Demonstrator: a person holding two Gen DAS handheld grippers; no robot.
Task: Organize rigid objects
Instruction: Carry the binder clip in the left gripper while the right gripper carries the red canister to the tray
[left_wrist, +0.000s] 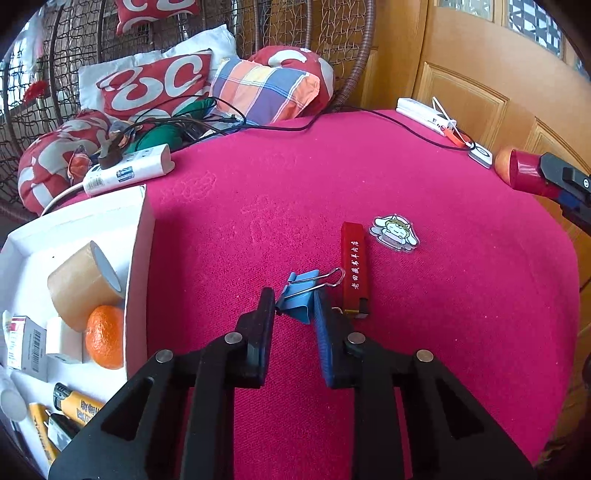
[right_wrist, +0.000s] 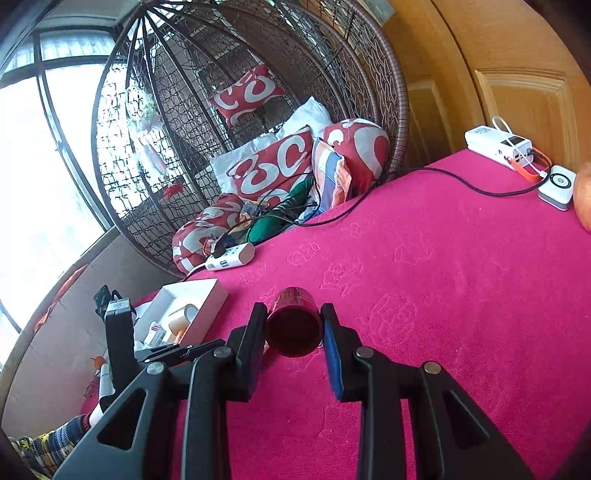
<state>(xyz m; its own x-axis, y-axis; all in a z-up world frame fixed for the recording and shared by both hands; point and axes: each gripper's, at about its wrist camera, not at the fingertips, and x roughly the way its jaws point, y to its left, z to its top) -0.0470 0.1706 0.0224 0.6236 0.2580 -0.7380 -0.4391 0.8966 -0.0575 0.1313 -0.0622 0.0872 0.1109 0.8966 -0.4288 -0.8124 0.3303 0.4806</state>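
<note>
My left gripper (left_wrist: 294, 301) is shut on a blue binder clip (left_wrist: 298, 295) just above the pink cloth (left_wrist: 406, 177). A red stick with white lettering (left_wrist: 354, 267) and a cartoon sticker (left_wrist: 394, 232) lie just right of it. My right gripper (right_wrist: 293, 319) is shut on a dark red cylindrical cup (right_wrist: 293, 321) and holds it above the cloth; it also shows in the left wrist view (left_wrist: 530, 173). A white box (left_wrist: 138, 236) at the left holds a tape roll (left_wrist: 83, 284), an orange (left_wrist: 104, 336) and small packages.
A white power strip (left_wrist: 129, 173) with cables lies at the back left. A white power bank (right_wrist: 496, 146), a small white square device (right_wrist: 557, 186) and an apple (right_wrist: 583, 195) sit at the back right. A wicker hanging chair with cushions (right_wrist: 277, 162) stands behind.
</note>
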